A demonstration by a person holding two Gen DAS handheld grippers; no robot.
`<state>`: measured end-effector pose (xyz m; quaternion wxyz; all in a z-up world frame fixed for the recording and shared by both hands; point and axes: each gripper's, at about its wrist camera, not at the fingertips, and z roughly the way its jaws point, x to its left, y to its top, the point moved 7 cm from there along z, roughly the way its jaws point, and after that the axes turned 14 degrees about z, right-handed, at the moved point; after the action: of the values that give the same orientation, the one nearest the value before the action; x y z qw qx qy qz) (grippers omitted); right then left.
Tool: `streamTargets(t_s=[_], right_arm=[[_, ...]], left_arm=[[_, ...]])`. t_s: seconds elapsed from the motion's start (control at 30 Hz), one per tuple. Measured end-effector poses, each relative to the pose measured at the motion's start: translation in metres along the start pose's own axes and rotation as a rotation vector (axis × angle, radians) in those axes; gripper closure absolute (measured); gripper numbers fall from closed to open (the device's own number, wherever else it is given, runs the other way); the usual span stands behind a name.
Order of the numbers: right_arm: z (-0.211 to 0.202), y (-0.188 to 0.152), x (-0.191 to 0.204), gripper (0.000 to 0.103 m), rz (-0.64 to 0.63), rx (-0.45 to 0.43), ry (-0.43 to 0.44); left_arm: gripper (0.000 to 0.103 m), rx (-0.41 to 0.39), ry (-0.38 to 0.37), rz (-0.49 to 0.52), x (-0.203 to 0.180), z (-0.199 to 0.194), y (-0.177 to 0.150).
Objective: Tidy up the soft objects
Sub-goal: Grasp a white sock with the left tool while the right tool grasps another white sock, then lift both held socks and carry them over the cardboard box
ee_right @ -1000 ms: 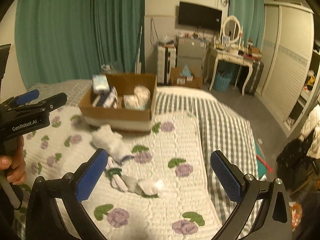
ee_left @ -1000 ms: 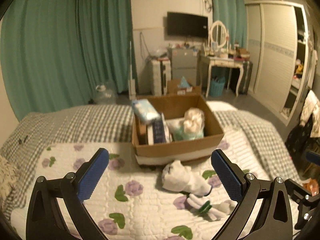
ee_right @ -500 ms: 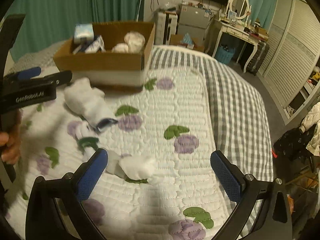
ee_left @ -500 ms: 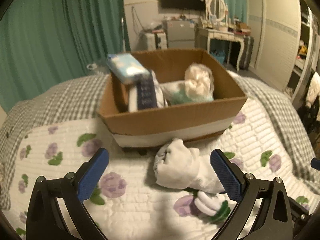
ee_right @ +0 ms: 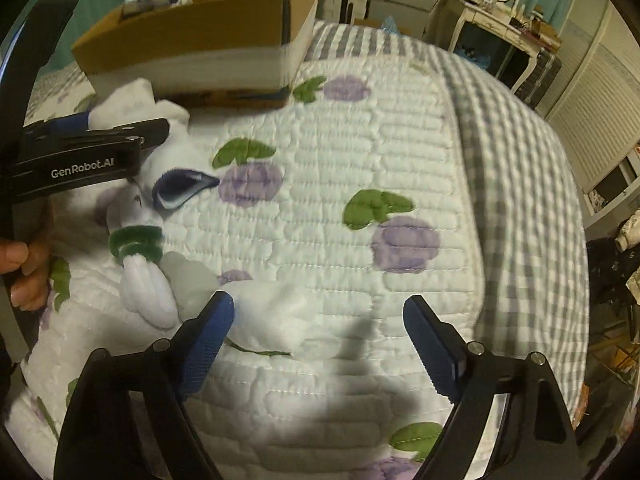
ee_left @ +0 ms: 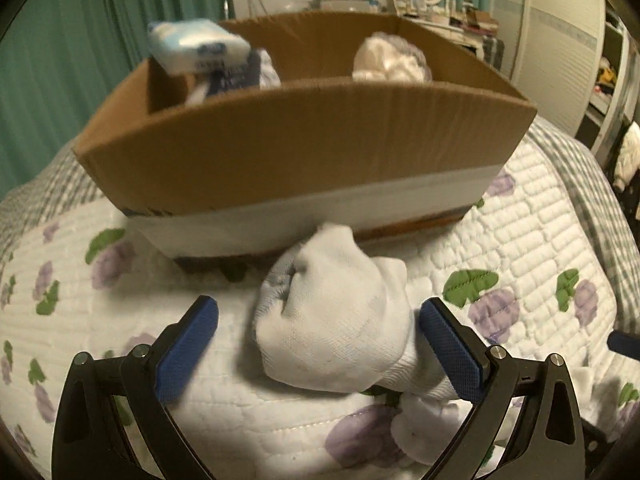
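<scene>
A balled white sock [ee_left: 336, 320] lies on the quilt just in front of the cardboard box [ee_left: 304, 152]. My left gripper [ee_left: 316, 316] is down around it, jaws closing. The right pad [ee_left: 448, 352] is at the sock's edge and the left pad stands apart from it. In the right wrist view a small white sock [ee_right: 276, 316] lies between the closing jaws of my right gripper [ee_right: 318, 306], beside the left pad [ee_right: 208, 340]. A white sock with green bands [ee_right: 140, 248] and a navy-cuffed one [ee_right: 180, 188] lie to its left.
The box holds a tissue pack [ee_left: 196, 46] and a bagged white bundle [ee_left: 390, 60]. The flowered quilt [ee_right: 400, 160] meets a grey checked blanket [ee_right: 520, 160] on the right. A hand [ee_right: 24, 264] holds the left tool. A dressing table [ee_right: 492, 28] stands beyond the bed.
Both grippers have come down and forward toward the bed, so the socks now sit between their fingers. Both pairs of jaws have narrowed a little.
</scene>
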<state>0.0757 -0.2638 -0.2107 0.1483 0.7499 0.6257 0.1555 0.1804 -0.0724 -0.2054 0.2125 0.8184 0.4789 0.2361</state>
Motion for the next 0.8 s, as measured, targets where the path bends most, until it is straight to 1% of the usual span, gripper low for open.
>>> streamTargets(t_s=[0.03, 0.07, 0.1, 0.13, 0.17, 0.23, 0.27, 0.3, 0.4, 0.53, 0.63, 0.8], right_arm=[[0.003, -0.001, 0.002, 0.018, -0.007, 0.006, -0.001], [0.005, -0.001, 0.004, 0.021, -0.017, 0.012, -0.002], [0.008, -0.003, 0.008, 0.031, -0.029, 0.022, 0.002], [0.010, -0.004, 0.010, 0.040, -0.037, 0.028, 0.005], [0.010, -0.006, 0.013, 0.044, -0.045, 0.030, 0.008], [0.009, -0.008, 0.018, 0.058, -0.062, 0.027, 0.014], [0.009, -0.009, 0.021, 0.062, -0.067, 0.027, 0.016], [0.008, -0.009, 0.023, 0.070, -0.070, 0.025, 0.013], [0.006, -0.011, 0.029, 0.079, -0.073, 0.008, -0.003], [-0.010, -0.011, 0.028, 0.082, -0.037, -0.024, 0.015], [-0.024, -0.010, 0.026, 0.082, -0.010, -0.054, 0.025], [-0.055, -0.008, 0.027, 0.082, 0.029, -0.119, 0.039]], left_arm=[[0.013, 0.003, -0.025, -0.007, -0.001, 0.002, -0.002], [0.022, 0.007, -0.044, -0.013, -0.001, 0.003, -0.003], [0.031, 0.007, -0.076, -0.022, -0.002, 0.004, -0.004], [0.034, 0.007, -0.095, -0.025, -0.003, 0.003, -0.004], [0.037, 0.004, -0.094, -0.022, -0.004, 0.002, -0.005], [0.041, -0.005, -0.087, -0.008, -0.006, -0.001, -0.006], [0.043, -0.011, -0.085, -0.007, -0.007, -0.004, -0.007], [0.046, -0.016, -0.089, -0.011, -0.006, -0.007, -0.007], [0.053, -0.028, -0.103, -0.031, -0.002, -0.016, -0.009], [0.054, -0.046, -0.093, -0.040, 0.001, -0.033, -0.011], [0.055, -0.065, -0.090, -0.059, 0.008, -0.048, -0.015], [0.055, -0.108, -0.069, -0.073, 0.019, -0.080, -0.011]])
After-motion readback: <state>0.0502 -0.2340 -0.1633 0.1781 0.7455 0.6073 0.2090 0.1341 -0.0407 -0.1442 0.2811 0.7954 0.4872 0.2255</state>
